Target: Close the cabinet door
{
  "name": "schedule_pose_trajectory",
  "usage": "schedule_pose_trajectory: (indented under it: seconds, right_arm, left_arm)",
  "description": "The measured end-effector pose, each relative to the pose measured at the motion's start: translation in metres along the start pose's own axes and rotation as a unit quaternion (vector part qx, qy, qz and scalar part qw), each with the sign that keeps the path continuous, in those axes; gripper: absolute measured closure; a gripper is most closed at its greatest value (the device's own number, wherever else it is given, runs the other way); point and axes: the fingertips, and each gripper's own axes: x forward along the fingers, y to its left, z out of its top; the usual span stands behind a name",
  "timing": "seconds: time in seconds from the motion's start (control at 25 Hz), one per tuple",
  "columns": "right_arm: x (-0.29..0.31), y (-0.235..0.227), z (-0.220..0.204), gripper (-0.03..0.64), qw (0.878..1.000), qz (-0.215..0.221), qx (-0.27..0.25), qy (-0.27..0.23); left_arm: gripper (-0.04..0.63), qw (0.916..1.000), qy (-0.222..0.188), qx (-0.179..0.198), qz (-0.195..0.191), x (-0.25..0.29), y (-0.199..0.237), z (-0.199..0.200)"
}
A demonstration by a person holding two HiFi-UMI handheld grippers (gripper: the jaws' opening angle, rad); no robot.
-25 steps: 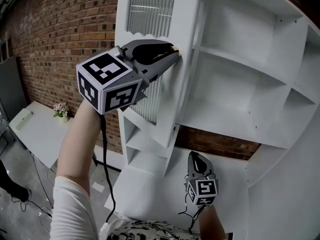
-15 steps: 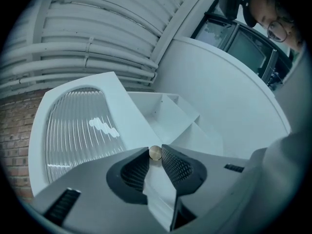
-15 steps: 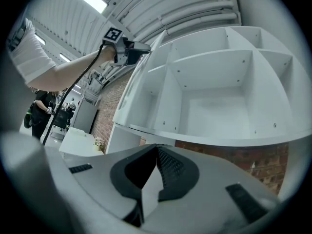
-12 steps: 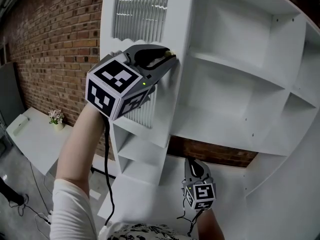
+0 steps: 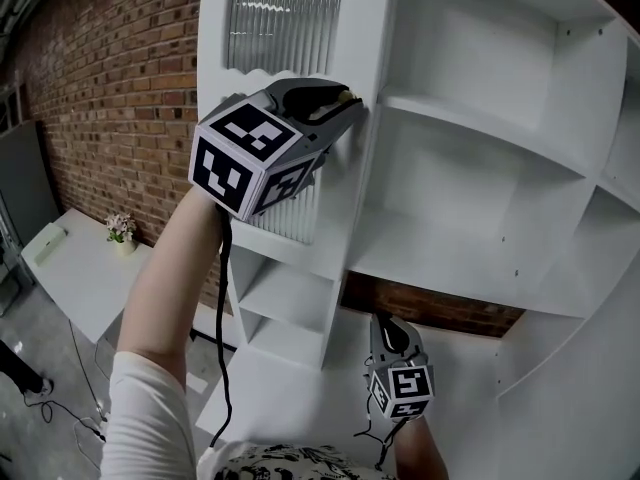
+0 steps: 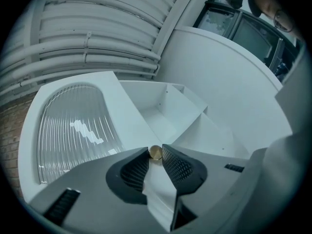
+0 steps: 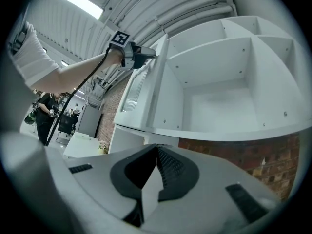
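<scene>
Overhead, left gripper at the door knob

Around the work stand a red brick wall [image 5: 110, 98] behind and left, and a low white table [image 5: 70, 268] carrying a small potted flower [image 5: 122, 226] far below. A black cable [image 5: 215, 358] trails down from the raised arm. To the right, the white cabinet's bare open shelves [image 5: 470, 128] leave wide free room.

The white cabinet door [image 5: 365, 28], with its ribbed glass panel [image 5: 285, 18], stands swung out from the cabinet front, left of the open compartments. The left gripper [image 5: 345, 103] is raised to the door's right edge. Its jaws are opening, with the small round brass knob [image 6: 155, 153] between their tips, the pads touching it. The right gripper [image 5: 392, 330] hangs low, well apart from the door, jaws together and empty.
</scene>
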Motion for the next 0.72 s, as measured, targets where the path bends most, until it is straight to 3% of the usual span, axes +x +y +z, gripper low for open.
schedule_pose_trajectory:
  seconds: [0.4,0.72]
  right_arm:
    - [0.003,-0.004,-0.008,0.609,1.0,0.005,0.008,-0.004]
    - [0.002,0.004,-0.011,0.609,1.0,0.01,0.01,0.004]
  left_arm:
    - [0.497,0.9991,0.022,0.015,0.032,0.022,0.006,-0.014]
    - [0.491,0.9987,0.013,-0.025,0.043,0.021,0.008,-0.014]
